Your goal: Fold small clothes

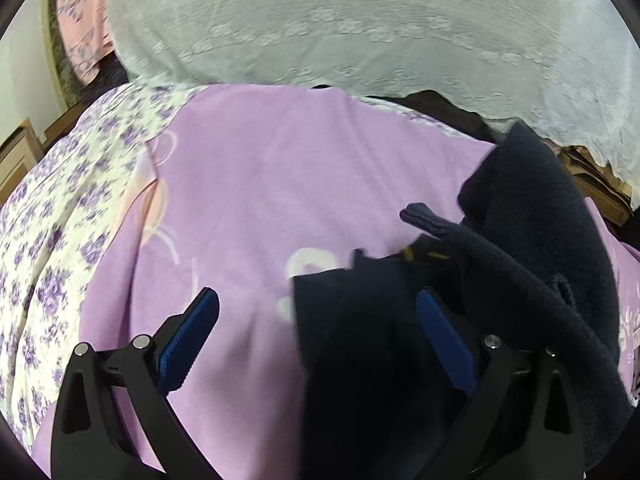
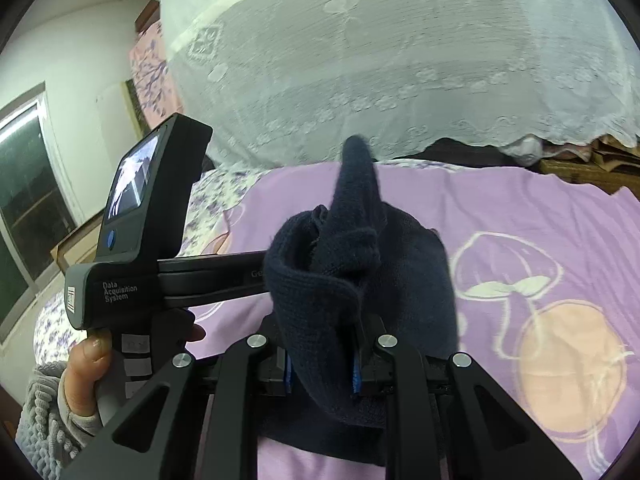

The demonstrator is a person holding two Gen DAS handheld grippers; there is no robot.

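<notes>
A dark navy knitted garment (image 2: 360, 280) is bunched up and lifted off the purple blanket (image 2: 520, 208); my right gripper (image 2: 322, 372) is shut on it, its blue pads pressed against the fabric. In the left wrist view the same navy garment (image 1: 532, 220) hangs at the right and drapes down between my fingers. My left gripper (image 1: 316, 332) is open, its blue pads (image 1: 188, 340) wide apart, with a flat part of the cloth lying between the jaws near the right pad. The left gripper's body (image 2: 140, 240) shows in the right wrist view, held by a hand.
A white lace cover (image 1: 360, 20) hangs over furniture behind the bed. A cream sheet with purple flowers (image 1: 52, 240) lies left of the blanket. A window (image 2: 24, 200) is at far left, wooden furniture (image 1: 600, 192) at right.
</notes>
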